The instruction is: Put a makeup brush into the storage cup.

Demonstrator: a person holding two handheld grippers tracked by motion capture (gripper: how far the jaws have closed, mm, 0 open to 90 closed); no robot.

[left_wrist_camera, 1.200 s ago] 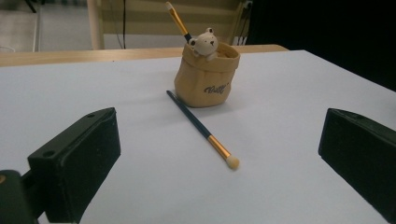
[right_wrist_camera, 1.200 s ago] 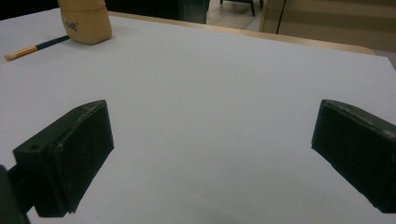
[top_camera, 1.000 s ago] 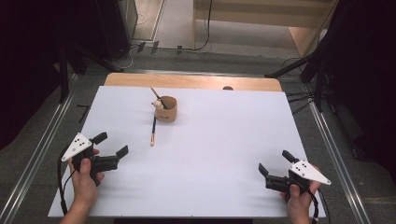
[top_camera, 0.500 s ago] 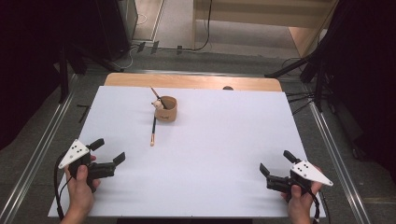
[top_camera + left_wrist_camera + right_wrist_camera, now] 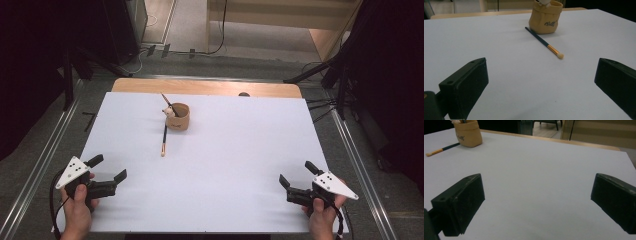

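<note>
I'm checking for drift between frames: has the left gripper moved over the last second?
Yes. The left gripper has pulled back toward the table's near edge, farther from the brush.

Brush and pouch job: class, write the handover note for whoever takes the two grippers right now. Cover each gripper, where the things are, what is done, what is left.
Left gripper: open, holds nothing, low over the near left of the white table.
Right gripper: open, holds nothing, near right corner.
Tan pouch: upright at the far middle of the table, with one brush standing in it.
Dark-handled brush: lies flat on the table, its handle end close to the pouch's base, bristle tip toward the person.
Done: one brush in the pouch.
Left: likely to pick up the loose brush and put it in the pouch; the left gripper is nearer.
</note>
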